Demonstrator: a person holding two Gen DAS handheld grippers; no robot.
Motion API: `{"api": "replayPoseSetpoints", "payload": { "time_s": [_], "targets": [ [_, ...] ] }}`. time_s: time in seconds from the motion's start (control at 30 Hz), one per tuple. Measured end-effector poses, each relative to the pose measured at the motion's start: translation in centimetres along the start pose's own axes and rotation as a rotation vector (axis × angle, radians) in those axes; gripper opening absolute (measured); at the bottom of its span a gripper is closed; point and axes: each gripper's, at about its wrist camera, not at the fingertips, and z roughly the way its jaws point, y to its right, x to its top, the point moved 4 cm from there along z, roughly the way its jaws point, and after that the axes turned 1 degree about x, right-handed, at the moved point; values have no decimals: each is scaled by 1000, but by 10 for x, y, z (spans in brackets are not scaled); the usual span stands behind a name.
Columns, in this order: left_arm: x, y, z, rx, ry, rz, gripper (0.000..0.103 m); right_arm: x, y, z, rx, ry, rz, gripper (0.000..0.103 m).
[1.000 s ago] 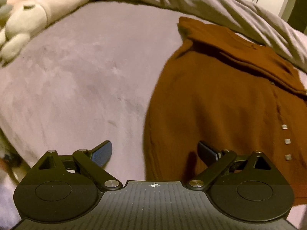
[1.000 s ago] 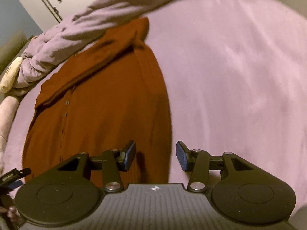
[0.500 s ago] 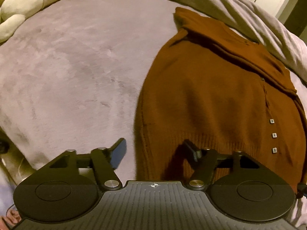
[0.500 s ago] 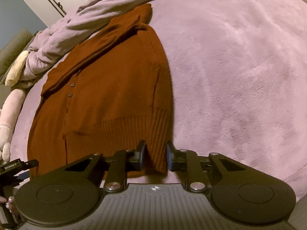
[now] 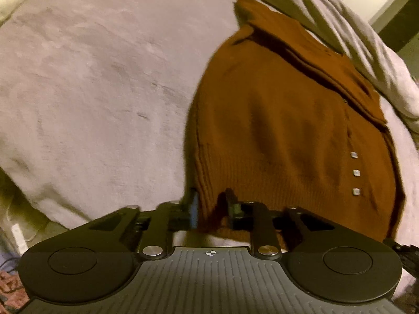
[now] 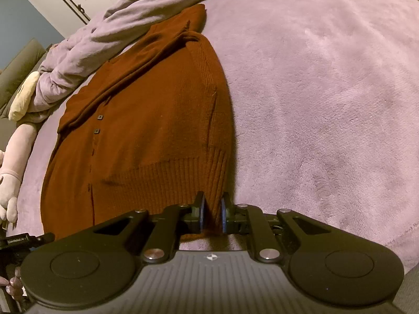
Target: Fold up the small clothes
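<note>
Grasp step: brown cardigan [image 6: 146, 130] lies flat on the bed [image 6: 327, 91], sleeves already folded across the top, hem toward us. Right gripper [image 6: 211, 213] jaws closing, pinching the hem's right corner. Left gripper [image 5: 211, 205] jaws closing on the left corner, fabric between them. Next, likely: lift both corners together, carry the hem up to the collar, keeping it level.

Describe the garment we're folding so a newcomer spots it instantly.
On the pale purple blanket covering the bed lies a rust-brown knit cardigan, below the bunched grey duvet. Only it has square buttons and a ribbed hem.
</note>
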Motion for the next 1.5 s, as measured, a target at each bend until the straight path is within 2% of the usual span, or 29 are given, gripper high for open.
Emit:
{"api": "replayPoseSetpoints", "payload": {
  "time_s": [0.03, 0.13, 0.23, 0.33, 0.53, 0.63, 0.8, 0.93, 1.0, 1.1, 1.17, 1.2, 1.27, 1.33, 1.43, 1.5],
  "targets": [
    [1, 0, 0, -18, -15, 1, 12, 1, 0, 0, 4, -2, 3, 10],
    [1, 5, -1, -46, -36, 49, 8, 2, 3, -1, 33, -5, 22, 9],
    [6, 11, -8, -89, -34, 75, 7, 4, 8, -2, 98, -8, 81, 8],
    [18, 16, -22, -167, -9, 53, 7, 8, 13, -4, 180, -12, 173, 8],
    [70, 39, -43, -294, 79, 15, 7, 41, 2, -9, 330, 15, 280, 7],
    [105, 54, -40, -304, 122, 21, 7, 72, -15, -5, 360, 42, 257, 7],
    [165, 77, -23, -284, 217, 5, 7, 133, -47, 12, 335, 125, 158, 7],
    [203, 84, -2, -220, 288, 8, 7, 179, -63, 33, 268, 196, 94, 7],
    [215, 85, 12, -164, 296, 12, 7, 196, -71, 45, 206, 242, 19, 7],
    [218, 88, 33, -50, 299, 86, 7, 208, -77, 64, 140, 273, -91, 8],
    [213, 87, 44, 4, 287, 128, 11, 208, -76, 74, 80, 261, -131, 15],
    [209, 84, 45, 18, 287, 141, 13, 206, -75, 75, 80, 262, -142, 16],
    [202, 76, 42, 39, 305, 171, 33, 202, -71, 68, 86, 284, -164, 30],
    [199, 68, 38, 21, 312, 209, 42, 199, -68, 60, 53, 318, -228, 55],
    [197, 55, 38, -25, 290, 240, 44, 196, -66, 57, 5, 321, -337, 57],
    [197, 52, 43, -14, 258, 253, 52, 195, -65, 61, -10, 295, -400, 57]
  ]
}}
